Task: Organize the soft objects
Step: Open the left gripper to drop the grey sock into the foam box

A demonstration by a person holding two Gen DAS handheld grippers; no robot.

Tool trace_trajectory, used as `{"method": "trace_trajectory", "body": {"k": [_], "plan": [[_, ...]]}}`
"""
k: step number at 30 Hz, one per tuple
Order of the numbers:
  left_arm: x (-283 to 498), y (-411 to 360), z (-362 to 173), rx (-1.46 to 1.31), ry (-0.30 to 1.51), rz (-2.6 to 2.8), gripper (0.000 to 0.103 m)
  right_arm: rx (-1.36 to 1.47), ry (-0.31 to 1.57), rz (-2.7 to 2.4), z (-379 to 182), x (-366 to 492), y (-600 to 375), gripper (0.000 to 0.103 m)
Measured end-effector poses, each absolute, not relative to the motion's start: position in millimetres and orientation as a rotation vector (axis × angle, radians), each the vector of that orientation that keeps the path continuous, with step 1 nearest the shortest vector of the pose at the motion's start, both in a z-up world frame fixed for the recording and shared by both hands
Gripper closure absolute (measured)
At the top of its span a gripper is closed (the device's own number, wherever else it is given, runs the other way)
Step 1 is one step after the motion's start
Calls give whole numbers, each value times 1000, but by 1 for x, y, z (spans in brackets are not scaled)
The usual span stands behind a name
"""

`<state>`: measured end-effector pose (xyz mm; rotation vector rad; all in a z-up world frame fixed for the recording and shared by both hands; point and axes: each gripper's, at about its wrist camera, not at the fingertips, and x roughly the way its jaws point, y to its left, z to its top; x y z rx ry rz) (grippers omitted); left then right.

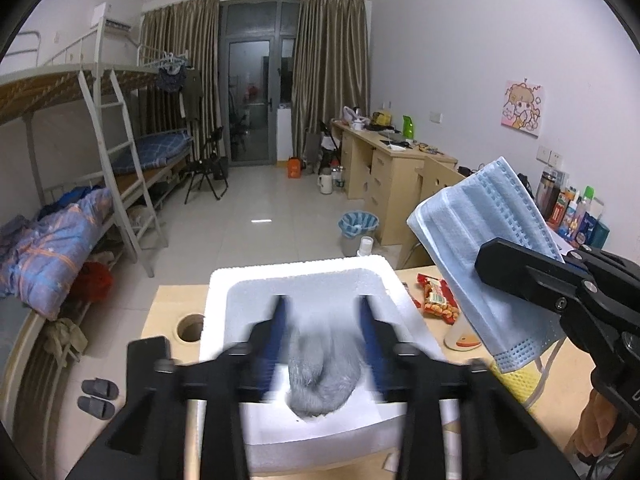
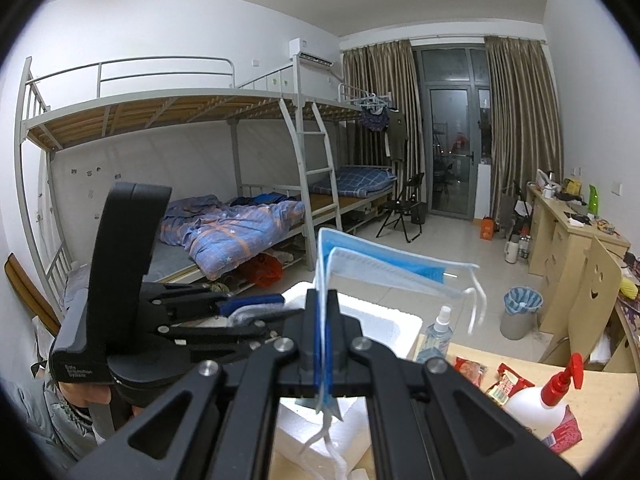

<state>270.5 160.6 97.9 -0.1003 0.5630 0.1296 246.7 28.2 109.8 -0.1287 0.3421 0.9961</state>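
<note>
Black tool (image 2: 322, 300) frames, silver screws, blue pads (image 1: 280, 320).

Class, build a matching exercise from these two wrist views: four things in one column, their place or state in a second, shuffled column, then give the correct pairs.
Things
1. pale blue pleated face mask
2. fluffy grey soft object
3. white foam box
4. red-topped white spray bottle

Places or states
A. lying inside the box, between the left gripper's open fingers
B. on the wooden table, open at the top
C. clamped in the right gripper, held in the air
D. lying on the table at the right

Pairs: 1-C, 2-A, 3-B, 4-D
</note>
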Motion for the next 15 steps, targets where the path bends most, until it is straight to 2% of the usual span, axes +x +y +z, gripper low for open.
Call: {"method": "trace_trajectory", "body": {"k": [1, 2, 12, 15], "plan": [[271, 160, 99, -92, 560, 134, 21, -129, 343, 996, 110, 247, 28, 99], [270, 159, 99, -86, 550, 143, 16, -129, 342, 996, 110, 248, 28, 99], [252, 169, 105, -102, 489, 226, 16, -131, 345, 1002, 110, 248, 30, 99], [244, 176, 106, -110, 471, 251, 13, -136, 347, 1008, 110, 248, 32, 99]]}}
